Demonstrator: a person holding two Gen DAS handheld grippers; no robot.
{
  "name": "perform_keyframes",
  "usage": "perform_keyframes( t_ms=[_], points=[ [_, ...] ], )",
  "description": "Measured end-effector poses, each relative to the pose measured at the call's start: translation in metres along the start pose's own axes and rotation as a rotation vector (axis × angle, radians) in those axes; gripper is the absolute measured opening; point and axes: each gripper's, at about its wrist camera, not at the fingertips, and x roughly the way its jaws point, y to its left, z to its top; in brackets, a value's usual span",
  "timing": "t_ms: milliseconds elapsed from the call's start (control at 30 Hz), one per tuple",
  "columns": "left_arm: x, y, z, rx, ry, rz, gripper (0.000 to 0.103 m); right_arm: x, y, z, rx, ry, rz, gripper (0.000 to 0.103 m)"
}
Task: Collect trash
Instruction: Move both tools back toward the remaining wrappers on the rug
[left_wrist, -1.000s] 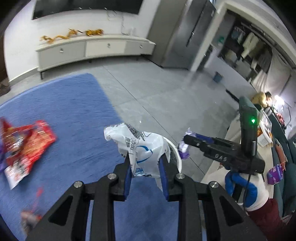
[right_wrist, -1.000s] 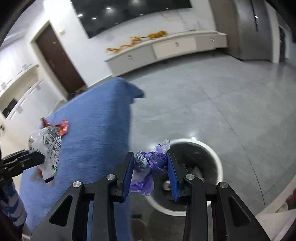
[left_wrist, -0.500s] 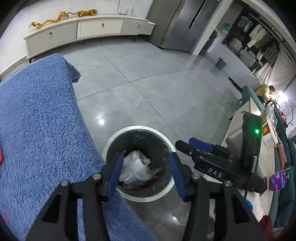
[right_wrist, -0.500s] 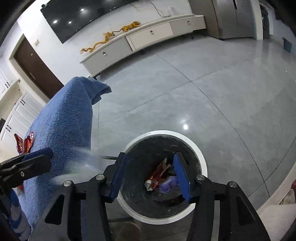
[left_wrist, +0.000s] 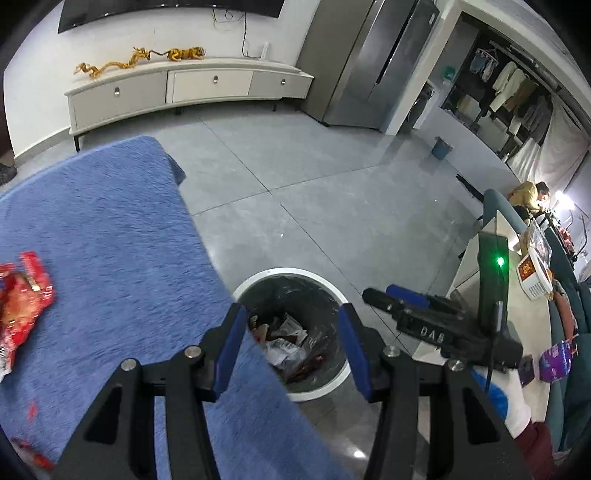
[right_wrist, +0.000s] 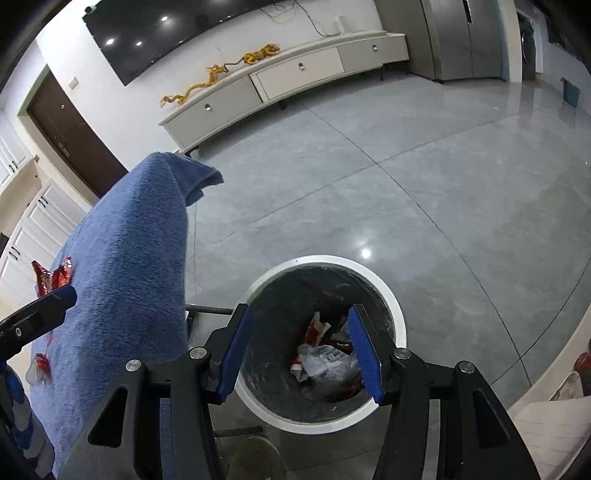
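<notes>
A round bin with a white rim and black liner stands on the floor beside the blue-covered table. Inside lie a crumpled white plastic bag and several wrappers. My left gripper hangs open over the bin's near left side with nothing between its blue pads. My right gripper is also open and empty, right above the bin, where the white bag shows. In the left wrist view the right gripper hovers at the bin's right. Red snack wrappers lie on the cloth.
The blue cloth hangs over the table edge next to the bin. A long white cabinet lines the far wall across bare grey floor. A desk with boxes and a purple packet stands at the right. A small blue bucket sits far off.
A second ago the left gripper held the white bag and the right a purple wrapper. Both opened over the bin and the pieces dropped in. The left gripper has since swung back toward the table.
</notes>
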Motion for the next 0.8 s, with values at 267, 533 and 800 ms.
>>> perform_keyframes(
  t_ms=[267, 533, 800],
  points=[
    [-0.061, 0.035, -0.024, -0.032, -0.054, 0.033, 0.050, -0.027, 0.043, -0.001, -0.069, -0.037, 0.035, 0.055],
    [-0.120, 0.086, -0.061, -0.112, -0.144, 0.108, 0.052, -0.044, 0.080, -0.008, -0.102, -0.046, 0.044, 0.057],
    [-0.182, 0.146, -0.106, -0.200, -0.262, 0.247, 0.052, -0.060, 0.118, -0.014, -0.168, -0.059, 0.070, 0.069]
  ],
)
